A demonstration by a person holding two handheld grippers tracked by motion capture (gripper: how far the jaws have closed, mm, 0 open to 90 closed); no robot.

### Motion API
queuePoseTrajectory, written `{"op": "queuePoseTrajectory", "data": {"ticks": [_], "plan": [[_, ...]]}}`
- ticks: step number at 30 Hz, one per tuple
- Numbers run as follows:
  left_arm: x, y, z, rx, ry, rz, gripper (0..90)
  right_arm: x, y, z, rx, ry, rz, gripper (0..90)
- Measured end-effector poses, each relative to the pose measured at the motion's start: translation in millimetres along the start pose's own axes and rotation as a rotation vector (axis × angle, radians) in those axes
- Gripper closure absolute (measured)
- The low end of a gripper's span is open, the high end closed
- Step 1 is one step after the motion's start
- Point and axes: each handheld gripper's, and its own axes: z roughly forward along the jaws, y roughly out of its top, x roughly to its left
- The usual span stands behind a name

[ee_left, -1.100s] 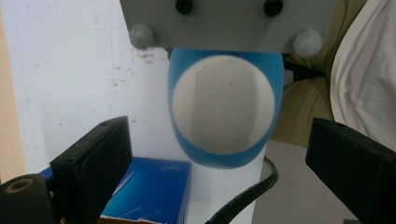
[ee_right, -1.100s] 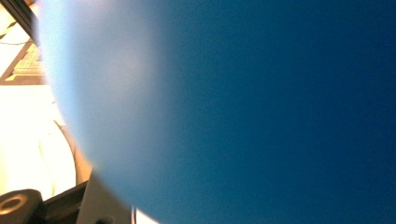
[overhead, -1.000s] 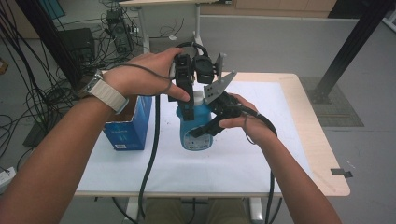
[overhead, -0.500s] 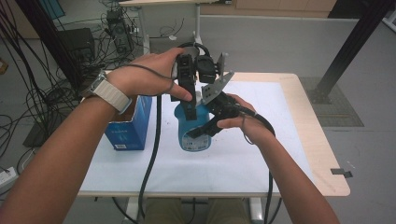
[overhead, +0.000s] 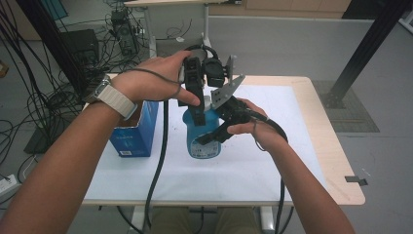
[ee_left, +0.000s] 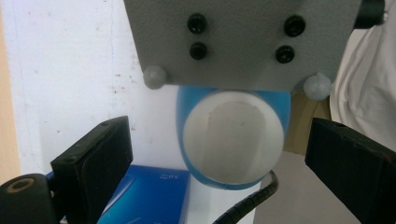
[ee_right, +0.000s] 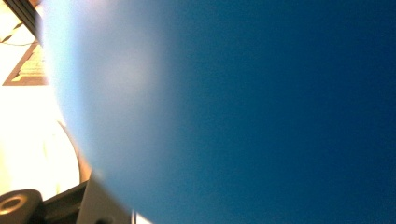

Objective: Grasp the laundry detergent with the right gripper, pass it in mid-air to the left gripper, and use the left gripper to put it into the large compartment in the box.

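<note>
Blue bottle [overhead: 204, 134] stands on the worktop [overhead: 292, 126], just right of the blue box [overhead: 134, 134]. Right tool [overhead: 214, 136] is clamped on its body; left tool [ee_left: 219, 154], jaws apart, hovers over the white cap [ee_left: 232, 135]. Recommend centring before closing.

Count: 1 blue bottle [overhead: 204, 139] w/ white cap, mid bench [overhead: 292, 161]. 1 blue box [overhead: 134, 131], left of bottle. 2 tongs: left tongs [overhead: 197, 114] and right tongs [overhead: 214, 134], both at the bottle. 1 white sheet [overhead: 272, 122] over the bench top.
</note>
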Motion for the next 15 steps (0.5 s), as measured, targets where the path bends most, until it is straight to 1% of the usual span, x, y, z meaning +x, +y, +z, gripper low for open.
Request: {"op": "queuePoseTrajectory", "data": {"ticks": [1,4,15], "plan": [[0.2,-0.2,-0.2,0.0,0.0,0.0,7.9,0.2,0.0,-0.5,0.005,0.003,0.005,43.5],[0.5,-0.5,-0.2,-0.001,0.001,0.0,7.9,-0.1,-0.2,0.2,0.002,0.005,-0.002,43.4],[-0.6,-0.5,0.1,-0.003,0.003,0.002,8.1,0.9,-0.9,-1.1,0.009,-0.001,0.0,43.5]]}}
